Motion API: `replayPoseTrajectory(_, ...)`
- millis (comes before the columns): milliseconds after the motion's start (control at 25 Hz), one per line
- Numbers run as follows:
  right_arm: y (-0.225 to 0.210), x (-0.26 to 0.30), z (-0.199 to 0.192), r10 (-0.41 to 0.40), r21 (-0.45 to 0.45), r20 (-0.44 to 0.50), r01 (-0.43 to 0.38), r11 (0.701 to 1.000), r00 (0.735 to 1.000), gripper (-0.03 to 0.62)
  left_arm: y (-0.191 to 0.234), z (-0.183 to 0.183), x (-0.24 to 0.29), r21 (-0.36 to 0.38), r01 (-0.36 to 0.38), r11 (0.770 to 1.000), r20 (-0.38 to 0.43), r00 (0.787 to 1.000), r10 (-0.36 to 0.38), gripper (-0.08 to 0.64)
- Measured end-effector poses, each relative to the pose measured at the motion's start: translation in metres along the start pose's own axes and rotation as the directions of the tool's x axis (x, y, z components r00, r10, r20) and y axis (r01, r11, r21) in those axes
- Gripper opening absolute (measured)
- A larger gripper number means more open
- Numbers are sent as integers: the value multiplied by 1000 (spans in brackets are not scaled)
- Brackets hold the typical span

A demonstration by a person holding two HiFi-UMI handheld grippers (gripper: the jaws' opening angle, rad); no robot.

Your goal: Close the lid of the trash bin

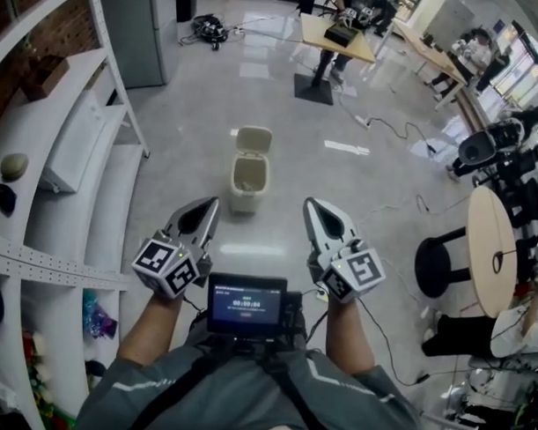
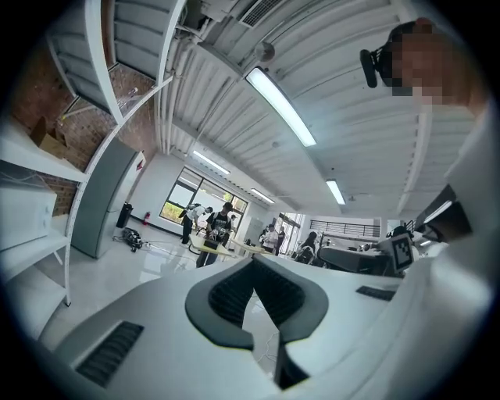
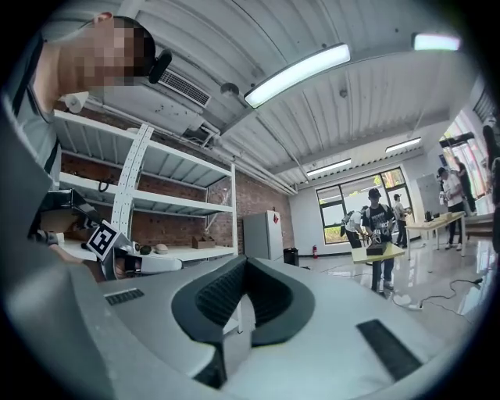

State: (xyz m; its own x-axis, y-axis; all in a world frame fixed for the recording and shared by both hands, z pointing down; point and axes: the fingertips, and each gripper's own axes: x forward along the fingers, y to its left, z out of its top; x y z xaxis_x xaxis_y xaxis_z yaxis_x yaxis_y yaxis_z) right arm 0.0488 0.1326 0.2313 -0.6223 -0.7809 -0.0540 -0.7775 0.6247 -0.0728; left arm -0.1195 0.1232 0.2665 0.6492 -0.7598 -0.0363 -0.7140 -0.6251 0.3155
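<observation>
A small beige trash bin (image 1: 248, 180) stands on the grey floor ahead of me, in the head view only. Its lid (image 1: 252, 139) is tipped up and back, so the inside shows. My left gripper (image 1: 212, 204) is held near my body, below and left of the bin and well short of it. My right gripper (image 1: 309, 203) is level with it, below and right of the bin. Both point up and forward. In the left gripper view the left gripper (image 2: 253, 262) has its tips together with nothing between them. The right gripper (image 3: 245, 262) looks the same in its own view.
White shelving (image 1: 70, 186) runs along the left side. A round table (image 1: 492, 246), a black stool (image 1: 442, 265) and camera gear (image 1: 491, 145) stand at the right, with cables (image 1: 398, 130) across the floor. Far off are tables with people (image 1: 338, 35). A small screen (image 1: 247, 303) sits at my chest.
</observation>
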Motion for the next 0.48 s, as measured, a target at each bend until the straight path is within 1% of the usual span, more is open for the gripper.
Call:
replayPoseTrajectory(120, -10, -2, -11, -9, 0, -12, 9, 1000, 1000, 0, 0, -16, 8, -23, 10, 1000, 1, 1000, -9, 2)
replayPoseTrajectory(320, -50, 54, -21, -20, 12, -13, 20, 1000, 1000, 0, 53, -17, 55, -39, 12, 999, -19, 1000, -13, 2)
replayPoseTrajectory(480, -93, 81, -29, -11, 24, -11, 12, 1000, 1000, 0, 72, -14, 98, -28, 2, 1000, -15, 1000, -2, 2)
